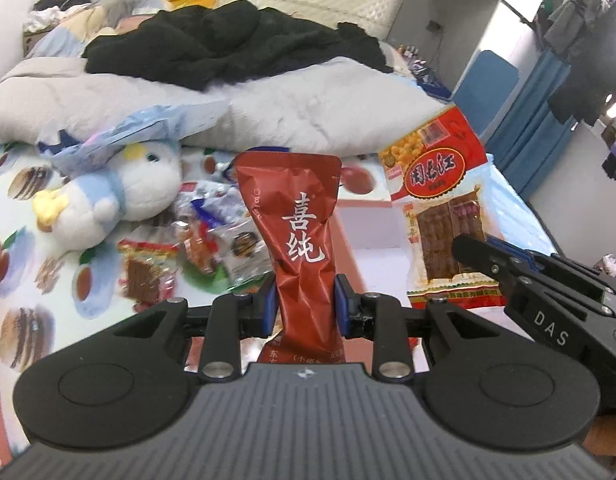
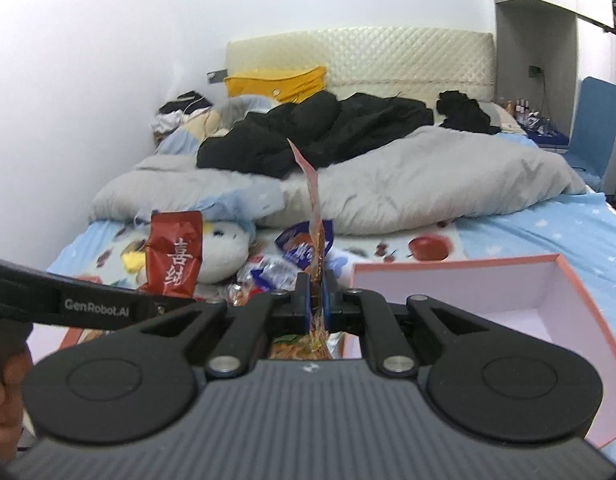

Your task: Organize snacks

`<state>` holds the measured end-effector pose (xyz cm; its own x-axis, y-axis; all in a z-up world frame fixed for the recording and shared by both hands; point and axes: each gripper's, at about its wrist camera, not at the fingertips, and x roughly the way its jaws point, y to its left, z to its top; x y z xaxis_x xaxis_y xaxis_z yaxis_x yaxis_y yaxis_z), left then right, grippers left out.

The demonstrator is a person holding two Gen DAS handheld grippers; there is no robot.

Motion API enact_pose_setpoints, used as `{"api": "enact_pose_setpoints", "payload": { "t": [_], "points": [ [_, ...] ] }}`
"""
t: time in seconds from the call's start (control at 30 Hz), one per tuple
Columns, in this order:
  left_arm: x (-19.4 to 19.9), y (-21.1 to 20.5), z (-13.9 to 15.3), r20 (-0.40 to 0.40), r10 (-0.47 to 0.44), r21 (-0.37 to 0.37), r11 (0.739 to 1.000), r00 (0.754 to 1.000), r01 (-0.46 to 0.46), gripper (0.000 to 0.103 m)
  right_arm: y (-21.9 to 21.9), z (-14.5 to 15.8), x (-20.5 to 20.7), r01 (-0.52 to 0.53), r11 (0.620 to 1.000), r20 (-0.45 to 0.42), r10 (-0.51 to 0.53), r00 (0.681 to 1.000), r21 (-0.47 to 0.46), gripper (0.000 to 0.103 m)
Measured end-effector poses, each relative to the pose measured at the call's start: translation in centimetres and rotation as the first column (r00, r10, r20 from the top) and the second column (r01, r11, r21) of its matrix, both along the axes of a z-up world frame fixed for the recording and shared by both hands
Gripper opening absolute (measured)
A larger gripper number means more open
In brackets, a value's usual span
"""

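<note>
Left gripper (image 1: 304,304): blue pads clamped narrow on the waist of the dark red pouch (image 1: 298,224), which stands upright between them, top edge well above the fingers. Pouch is crinkled foil-like film, soft and puffy, squeezed to an hourglass at the pinch, so the contents give; white characters down the front. Mid-body grip probably chosen so it doesn't flop either way. Right gripper (image 2: 316,298): jaws fully closed on a flat snack packet (image 2: 313,216), seen edge-on from its own camera as a thin upright blade; from the left camera the same packet shows its face, a red and yellow printed header over a clear window with flat brown strips inside. It is thin, glossy film and fairly stiff, hence the closed-to-nothing pinch near the lower end. Both packs are held off the bed, near each other, above the open pink box (image 2: 459,272): rigid card, salmon rim, white inside, looks empty where visible. My read: both are headed into that box. Loose pile of small wrapped snacks (image 1: 212,240) lies on the printed bedsheet (image 1: 24,200), just beside a white and blue plush toy (image 1: 116,196). Grey duvet (image 2: 407,184) behind, black clothes on top.
</note>
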<state>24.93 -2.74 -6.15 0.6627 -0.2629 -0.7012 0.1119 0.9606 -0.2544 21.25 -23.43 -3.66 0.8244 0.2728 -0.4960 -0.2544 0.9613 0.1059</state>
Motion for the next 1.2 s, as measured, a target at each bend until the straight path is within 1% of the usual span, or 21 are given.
{"api": "enact_pose_setpoints", "payload": {
  "t": [0.1,0.2,0.3,0.5,0.73,0.87,0.97,1.03,1.13,1.2],
  "points": [
    [0.4,-1.4,1.0,0.018,-0.018,0.01,1.0,1.0,0.018,0.033,-1.3,0.8,0.2,0.024,1.0,0.024,-0.024,0.999,0.0,0.009],
    [1.1,-2.6,1.7,0.02,-0.038,-0.021,0.999,0.999,0.039,0.033,-2.7,1.5,0.1,0.046,0.999,0.042,-0.045,0.998,-0.003,0.009],
    [1.7,-4.4,2.4,0.038,-0.059,-0.016,0.998,0.998,0.06,0.033,-4.0,1.9,0.2,0.073,0.997,0.062,-0.072,0.995,-0.021,0.009],
    [2.6,-8.0,2.4,0.039,-0.11,-0.011,0.994,0.993,0.11,0.033,-7.2,1.7,0.2,0.139,0.99,0.061,-0.137,0.989,-0.027,0.009],
    [3.6,-13.1,0.4,-0.006,-0.182,0.009,0.983,0.983,0.182,0.033,-10.9,-0.9,0.8,0.194,0.98,0.003,-0.194,0.981,-0.039,0.009],
    [4.3,-15.5,-1.4,-0.045,-0.21,0.019,0.977,0.977,0.211,0.033,-12.6,-2.6,1.2,0.211,0.977,-0.038,-0.213,0.976,-0.042,0.009],
    [5.0,-16.7,-3.0,-0.078,-0.213,0.03,0.976,0.974,0.216,0.033,-13.3,-3.9,1.5,0.218,0.974,-0.062,-0.221,0.973,-0.055,0.009],
    [5.6,-17.4,-3.9,-0.104,-0.213,0.022,0.976,0.971,0.217,0.033,-13.7,-4.7,1.7,0.223,0.973,-0.077,-0.227,0.971,-0.054,0.009],
    [6.1,-18.3,-5.1,-0.125,-0.22,0.049,0.973,0.967,0.228,0.033,-14.1,-5.9,2.2,0.23,0.971,-0.099,-0.235,0.967,-0.061,0.01],
    [6.4,-18.6,-5.9,-0.144,-0.223,0.048,0.972,0.964,0.232,0.033,-14.5,-6.7,2.4,0.221,0.974,-0.122,-0.226,0.966,-0.052,0.01]
  ]
}}
